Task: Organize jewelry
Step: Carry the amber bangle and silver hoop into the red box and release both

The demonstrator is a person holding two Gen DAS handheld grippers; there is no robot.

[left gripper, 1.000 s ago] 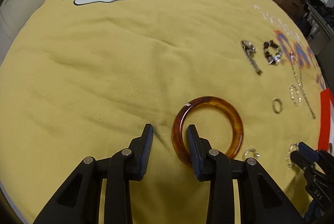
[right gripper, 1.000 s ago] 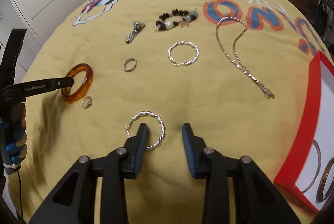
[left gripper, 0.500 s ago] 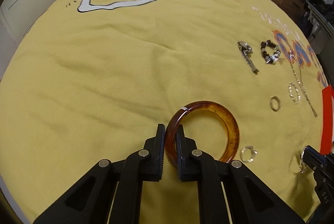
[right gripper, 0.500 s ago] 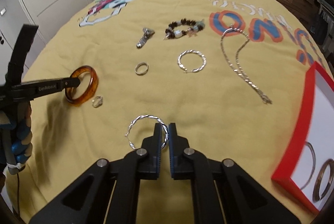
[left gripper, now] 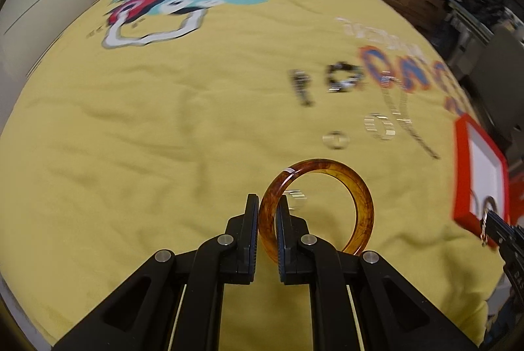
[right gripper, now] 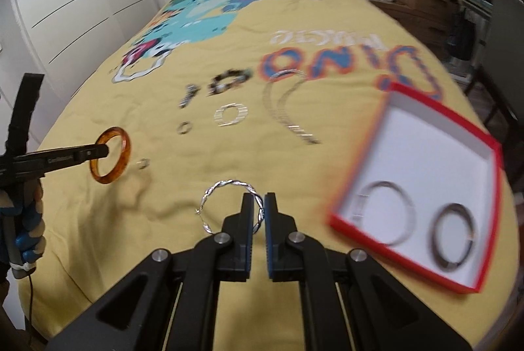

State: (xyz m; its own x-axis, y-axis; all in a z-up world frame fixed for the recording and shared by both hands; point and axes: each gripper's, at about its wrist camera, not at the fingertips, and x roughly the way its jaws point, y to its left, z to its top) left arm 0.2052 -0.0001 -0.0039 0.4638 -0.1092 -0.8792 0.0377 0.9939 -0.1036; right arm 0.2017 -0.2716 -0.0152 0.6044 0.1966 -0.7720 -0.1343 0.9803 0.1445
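Left gripper [left gripper: 267, 216]: jaws clamped narrow on amber bangle [left gripper: 360, 203], raised off the yellow bedspread [left gripper: 131, 154]; the loop stands out to its right. Small ring [left gripper: 296, 198] shows on the spread through the loop.

Right gripper [right gripper: 258, 213]: jaws pinched on twisted silver hoop [right gripper: 226, 187], lifted; hoop hangs to its left. Red box [right gripper: 458, 125] lies right of it, holding 2 bangles [right gripper: 453, 236].

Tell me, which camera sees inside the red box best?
The right wrist view. The red box shows whole there, with two bangles on its white floor. The left wrist view catches only its blurred corner at the right edge, partly behind the right claw.
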